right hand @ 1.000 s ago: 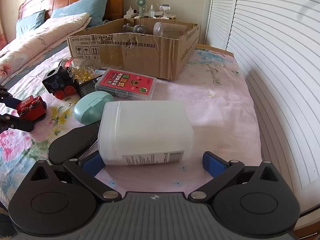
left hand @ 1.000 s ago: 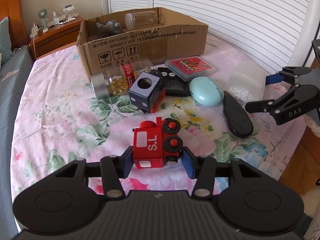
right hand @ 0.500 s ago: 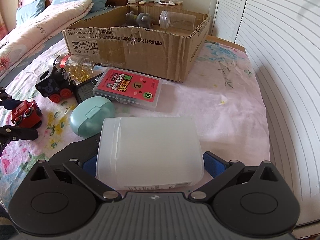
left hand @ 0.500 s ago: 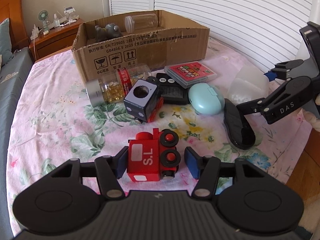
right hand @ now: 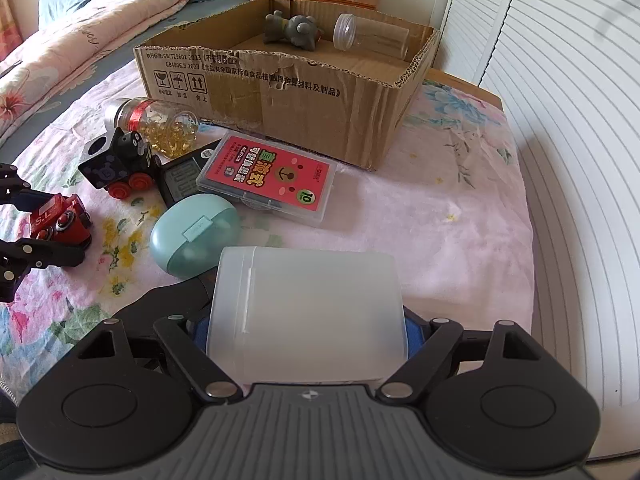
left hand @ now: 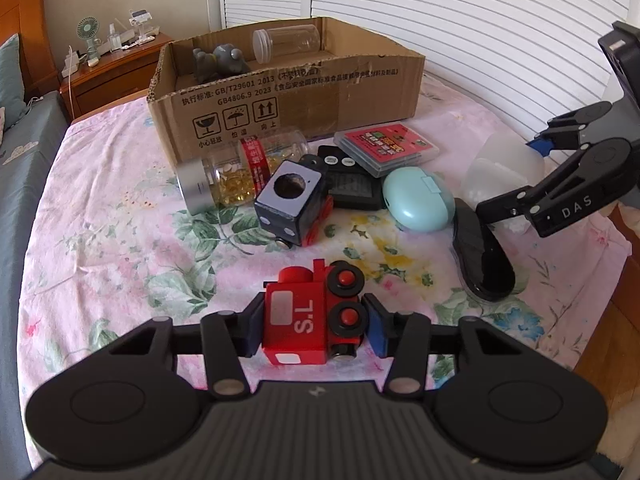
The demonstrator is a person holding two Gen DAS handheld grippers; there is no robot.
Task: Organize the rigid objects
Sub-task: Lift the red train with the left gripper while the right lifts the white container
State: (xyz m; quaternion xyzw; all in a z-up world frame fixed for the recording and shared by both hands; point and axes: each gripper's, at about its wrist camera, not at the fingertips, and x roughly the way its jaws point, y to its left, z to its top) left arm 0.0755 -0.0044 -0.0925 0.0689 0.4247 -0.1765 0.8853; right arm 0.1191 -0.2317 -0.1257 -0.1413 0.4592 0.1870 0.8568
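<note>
The left gripper (left hand: 314, 330) pinches the red toy locomotive (left hand: 312, 320) by its flat sides, low over the floral bedsheet (left hand: 112, 216); painted wood by the look, stiff, light, and a little slick, so the flat flanks suit the pads better than the wheels. The right gripper (right hand: 306, 330) has just been closing, and its jaws now clasp the frosted plastic box (right hand: 306, 312) across its width; it is probably light, smooth and slightly yielding. Ahead sits an open cardboard box (right hand: 280, 92) holding a grey figurine (right hand: 294, 30) and a clear jar (right hand: 370, 36). The soft bed gives under objects; louvred doors (right hand: 560, 100) line one side
</note>
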